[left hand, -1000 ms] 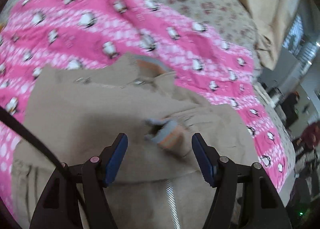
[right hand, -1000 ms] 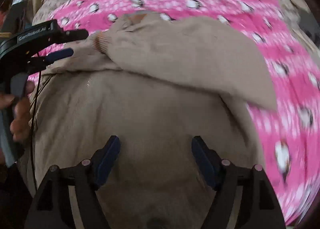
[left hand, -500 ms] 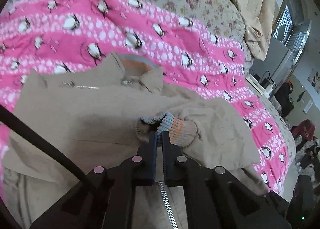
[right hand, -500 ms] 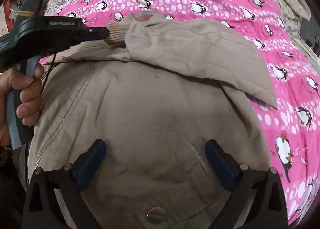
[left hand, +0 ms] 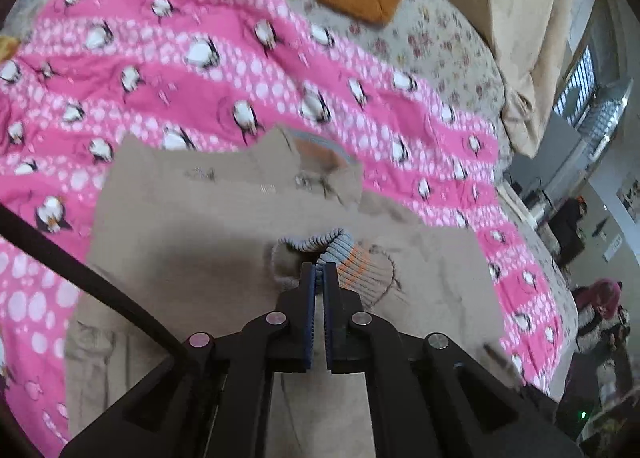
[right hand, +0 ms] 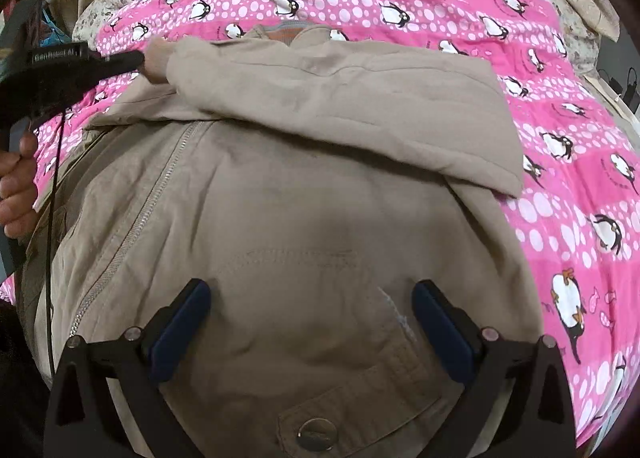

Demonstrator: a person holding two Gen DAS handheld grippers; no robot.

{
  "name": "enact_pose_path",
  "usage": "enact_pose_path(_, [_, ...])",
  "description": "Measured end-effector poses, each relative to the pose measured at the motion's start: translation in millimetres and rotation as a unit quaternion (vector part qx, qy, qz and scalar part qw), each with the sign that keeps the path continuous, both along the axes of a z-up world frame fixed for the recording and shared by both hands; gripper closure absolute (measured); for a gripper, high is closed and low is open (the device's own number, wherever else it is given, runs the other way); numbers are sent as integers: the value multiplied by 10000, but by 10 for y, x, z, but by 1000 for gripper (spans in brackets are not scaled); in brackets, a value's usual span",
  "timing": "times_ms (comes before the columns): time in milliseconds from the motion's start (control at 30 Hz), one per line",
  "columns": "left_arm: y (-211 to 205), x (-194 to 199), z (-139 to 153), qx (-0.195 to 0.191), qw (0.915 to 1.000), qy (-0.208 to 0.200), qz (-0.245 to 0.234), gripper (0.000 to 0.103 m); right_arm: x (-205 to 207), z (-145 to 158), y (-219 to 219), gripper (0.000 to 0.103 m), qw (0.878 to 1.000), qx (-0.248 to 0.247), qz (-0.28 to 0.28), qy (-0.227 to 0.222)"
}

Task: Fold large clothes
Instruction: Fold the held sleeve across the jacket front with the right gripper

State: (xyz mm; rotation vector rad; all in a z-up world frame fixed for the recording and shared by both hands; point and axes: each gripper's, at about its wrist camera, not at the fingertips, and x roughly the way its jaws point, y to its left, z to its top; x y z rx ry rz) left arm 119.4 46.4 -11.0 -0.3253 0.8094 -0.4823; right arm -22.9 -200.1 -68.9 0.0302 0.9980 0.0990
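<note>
The beige jacket (right hand: 304,218) lies zipped and front-up on the pink penguin blanket (right hand: 580,162), collar away from the person, with one sleeve (right hand: 340,98) folded across the chest. The left gripper (left hand: 319,272) is clenched on that sleeve's ribbed cuff (left hand: 340,254), its jaws pinching the knit edge, and in the right wrist view it shows at the far left side of the jacket, the cuff drawn out toward that edge. The right gripper (right hand: 308,322) hangs released over the lower front, jaws wide and nothing between them, just above the snap button (right hand: 318,434) of a pocket flap. To do this step well, I would judge that the cuff should be carried until the sleeve lies straight and flat across the chest, not bunched, and set down inside the jacket's outline (a cuff hanging past the side seam would spoil the next fold). The free gripper could press the body down near the hem so the cloth does not drag along. Let the cuff go only once it rests on the fabric.
</note>
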Motion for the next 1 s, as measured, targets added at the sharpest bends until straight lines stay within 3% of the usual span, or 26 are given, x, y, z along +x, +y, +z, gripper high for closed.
enact_pose_path(200, [-80,-35,-14,77,9997,-51,-214,101,-1,6,12,0,10000,-17,3,-26])
enact_pose_path(367, [-176,-28,-2,374,9987,-181,-296,96,-14,11,28,0,10000,-23,3,-42])
enact_pose_path(467, [-210,-1,-29,419,9983,-168,-372,103,-11,12,31,0,10000,-33,0,-41])
enact_pose_path(567, [-204,-8,-28,619,9975,-209,-285,103,-12,12,42,0,10000,-44,-24,-41])
enact_pose_path(767, [436,-142,382,311,9941,-890,535,103,-16,6,37,0,10000,-39,-30,-41])
enact_pose_path(833, [701,-146,435,205,9915,-939,874,103,-16,4,39,0,10000,-37,-28,-37])
enact_pose_path(1000, [1061,23,125,290,9895,-131,1413,103,-2,2,57,0,10000,-60,-73,-21])
